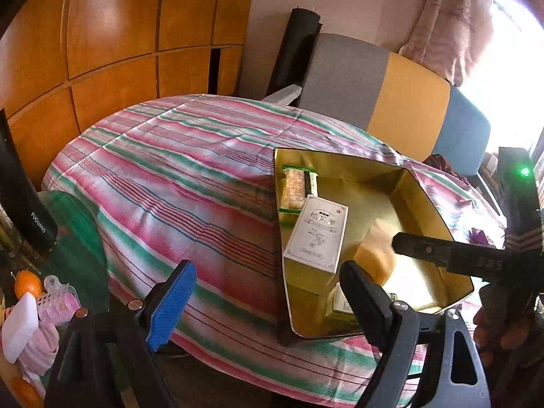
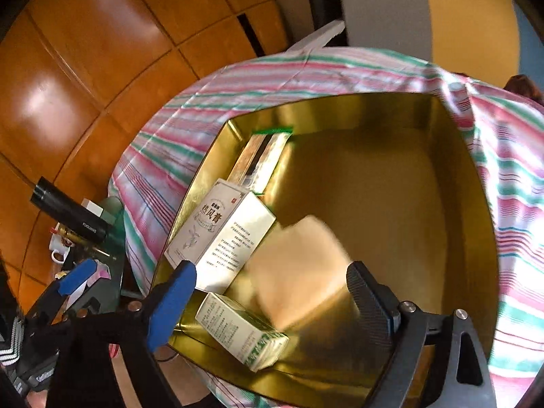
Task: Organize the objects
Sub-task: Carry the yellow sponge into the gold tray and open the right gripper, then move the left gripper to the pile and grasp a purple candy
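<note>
Ahead of the right tool (image 2: 272,292), the far and right parts of the gold tray (image 2: 459,204) were left bare, so room for passage was offered there. The near-left part was crowded: a white box (image 2: 217,234), a small green-printed box (image 2: 241,331) and a blurred tan block (image 2: 299,265) were seen just beyond the open pads, with a long pack (image 2: 261,156) further along the left wall. Ahead of the left tool (image 1: 268,292), the striped cloth (image 1: 163,176) was left bare; cluttered items (image 1: 30,306) were seen to its left.

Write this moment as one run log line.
right gripper: jaws open | beige block: blurred, over gold tin | left gripper: jaws open, empty
</note>
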Demonstrator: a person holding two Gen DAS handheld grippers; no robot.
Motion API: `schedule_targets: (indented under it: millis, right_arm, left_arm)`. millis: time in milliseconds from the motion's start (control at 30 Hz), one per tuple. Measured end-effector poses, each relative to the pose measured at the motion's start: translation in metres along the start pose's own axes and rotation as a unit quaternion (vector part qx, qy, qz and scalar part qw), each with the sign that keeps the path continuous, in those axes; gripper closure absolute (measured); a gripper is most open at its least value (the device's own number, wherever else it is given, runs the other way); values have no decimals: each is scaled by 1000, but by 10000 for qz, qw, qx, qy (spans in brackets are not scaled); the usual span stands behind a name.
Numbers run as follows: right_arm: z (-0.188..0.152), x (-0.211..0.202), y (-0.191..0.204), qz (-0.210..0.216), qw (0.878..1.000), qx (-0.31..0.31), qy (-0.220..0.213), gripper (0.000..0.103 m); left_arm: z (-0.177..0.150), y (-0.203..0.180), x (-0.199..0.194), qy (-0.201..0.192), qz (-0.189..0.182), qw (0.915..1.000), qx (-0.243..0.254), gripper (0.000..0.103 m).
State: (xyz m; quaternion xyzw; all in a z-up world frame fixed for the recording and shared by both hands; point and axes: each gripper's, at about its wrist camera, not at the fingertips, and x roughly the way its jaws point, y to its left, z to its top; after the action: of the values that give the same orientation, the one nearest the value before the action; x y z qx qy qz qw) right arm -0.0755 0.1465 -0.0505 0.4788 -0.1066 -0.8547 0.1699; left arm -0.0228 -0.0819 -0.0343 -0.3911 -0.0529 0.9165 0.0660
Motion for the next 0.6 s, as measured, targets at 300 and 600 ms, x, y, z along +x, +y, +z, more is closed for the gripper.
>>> schedule_targets:
  millis: [300,600]
  right_arm:
    - [-17,-58,-17,-307,9971,52,-697,9]
    - [-50,-135,-104,-897,9834,921,-1282,6]
  left_arm:
    - [3,-26,-4,34,-337,9990,300,15]
    - [5,-79,-1,285,-904,9923,802,15]
